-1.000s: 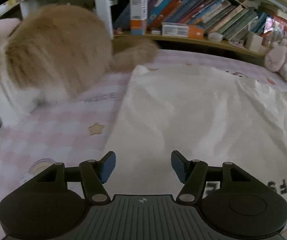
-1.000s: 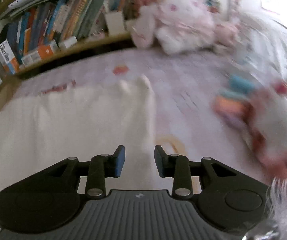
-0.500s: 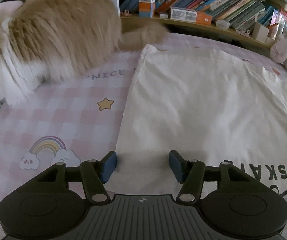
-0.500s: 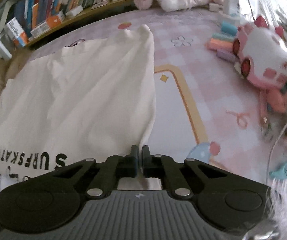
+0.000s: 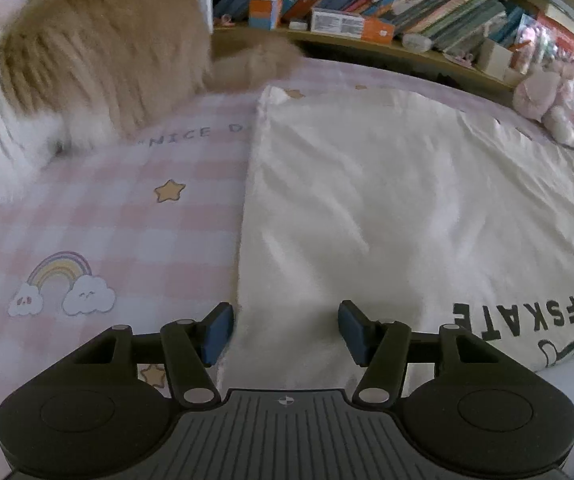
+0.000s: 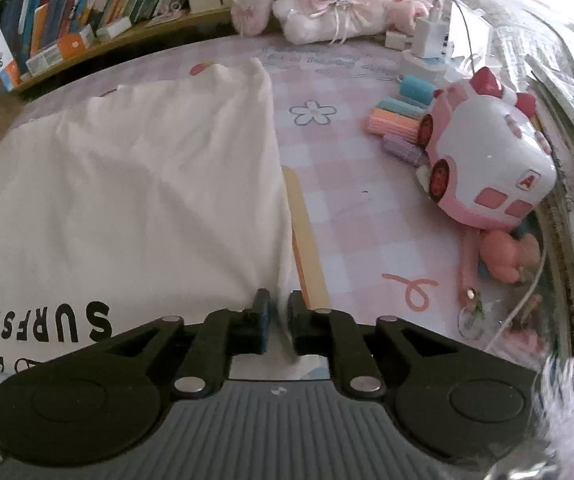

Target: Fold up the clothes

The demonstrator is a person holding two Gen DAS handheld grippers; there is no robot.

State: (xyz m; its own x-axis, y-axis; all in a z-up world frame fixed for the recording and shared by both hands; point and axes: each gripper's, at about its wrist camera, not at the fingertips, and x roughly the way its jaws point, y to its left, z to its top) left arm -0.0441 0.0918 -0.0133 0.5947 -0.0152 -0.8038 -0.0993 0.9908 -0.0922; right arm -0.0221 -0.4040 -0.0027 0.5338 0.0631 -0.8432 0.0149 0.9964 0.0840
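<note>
Cream shirt (image 5: 387, 208) lies spread flat on a pink checked mat (image 5: 127, 220), its black lettering toward the near edge. Left claw (image 5: 285, 330) hangs over the shirt's near left corner with its blue-padded fingers (image 5: 217, 332) wide apart; the left finger sits just at the shirt's side edge, and cloth lies between the two without being pinched. Right claw (image 6: 278, 322) is clamped on the shirt's near right corner, a thin fold of cloth caught between the nearly closed fingers (image 6: 262, 320). In the right wrist view the shirt (image 6: 127, 184) runs away toward a bookshelf (image 6: 67, 12), and its right edge lies beside a yellow stripe printed on the mat (image 6: 347, 208). A fluffy tan and white cat (image 5: 79, 60) stands on the mat near the shirt's far left corner, blurred. A pink toy car (image 6: 487, 160) rests well to the right of the shirt, with pastel rolls (image 6: 399, 116) just beside it.
</note>
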